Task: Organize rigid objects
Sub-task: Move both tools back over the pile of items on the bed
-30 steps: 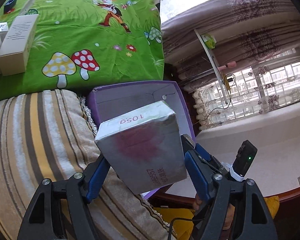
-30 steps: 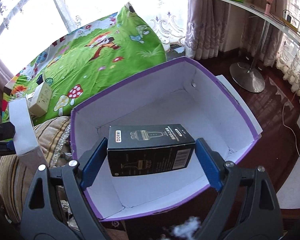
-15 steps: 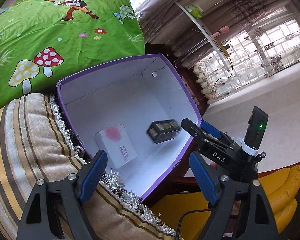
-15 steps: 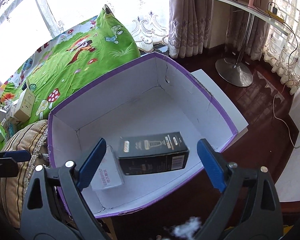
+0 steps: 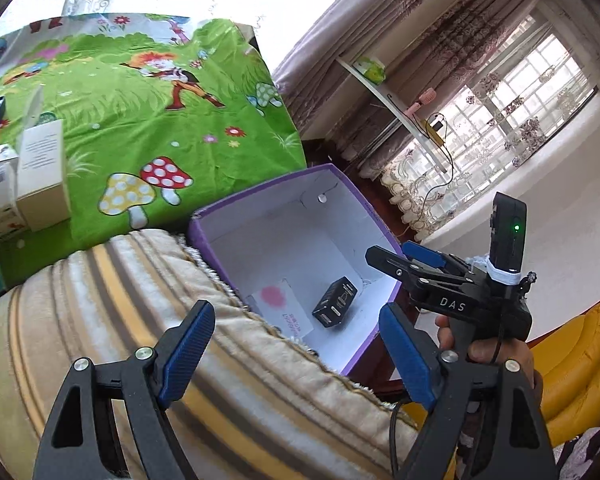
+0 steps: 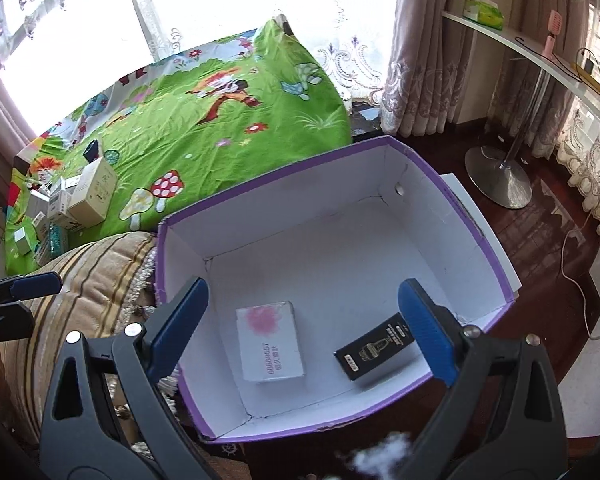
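A purple storage box (image 6: 480, 232) with a white inside stands beside the bed. A white box with a pink blotch (image 6: 269, 344) and a black box (image 6: 374, 350) lie flat on its floor; both show in the left wrist view, the white box (image 5: 282, 308) and the black box (image 5: 336, 307). My right gripper (image 6: 300, 328) is open and empty above the storage box. My left gripper (image 5: 296, 354) is open and empty over a striped cushion (image 5: 100, 320), left of the storage box (image 5: 276, 188). The right gripper shows in the left wrist view (image 5: 420, 264).
Several small cartons (image 6: 80, 196) lie at the far left of the green cartoon bedsheet (image 6: 220, 120), also in the left wrist view (image 5: 40, 176). A white side table with a round metal base (image 6: 500, 180) stands on the dark wood floor to the right.
Both grippers let go: the white box and the black box dropped into the storage box and now lie on its floor. Both grippers have pulled back and up.
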Demonstrator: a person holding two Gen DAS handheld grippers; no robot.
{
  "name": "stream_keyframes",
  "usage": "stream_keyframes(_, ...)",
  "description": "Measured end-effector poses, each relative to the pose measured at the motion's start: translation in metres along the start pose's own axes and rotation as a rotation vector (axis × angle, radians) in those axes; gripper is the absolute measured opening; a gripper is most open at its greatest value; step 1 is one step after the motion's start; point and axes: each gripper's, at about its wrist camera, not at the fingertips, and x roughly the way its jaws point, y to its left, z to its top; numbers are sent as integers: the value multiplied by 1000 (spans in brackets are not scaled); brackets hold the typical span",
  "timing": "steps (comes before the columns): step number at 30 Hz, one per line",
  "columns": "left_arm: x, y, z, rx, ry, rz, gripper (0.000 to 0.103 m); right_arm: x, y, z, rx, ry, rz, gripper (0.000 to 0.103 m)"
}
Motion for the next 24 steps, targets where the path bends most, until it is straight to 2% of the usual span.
stream_keyframes(4,-35,38,-12,-71,-44,41,85,-2,43,7,-92,-5,55,97)
stream_keyframes(13,-104,119,-35,-213,-145,192,85,1,131,14,-273,8,161,97)
stream_keyframes(17,-130,155,-43,-290,-182,235,85,0,169,14,-352,10,207,97)
stream_keyframes(24,-168,204,-45,-362,-235,340,85,1,248,8,-486,24,324,97)
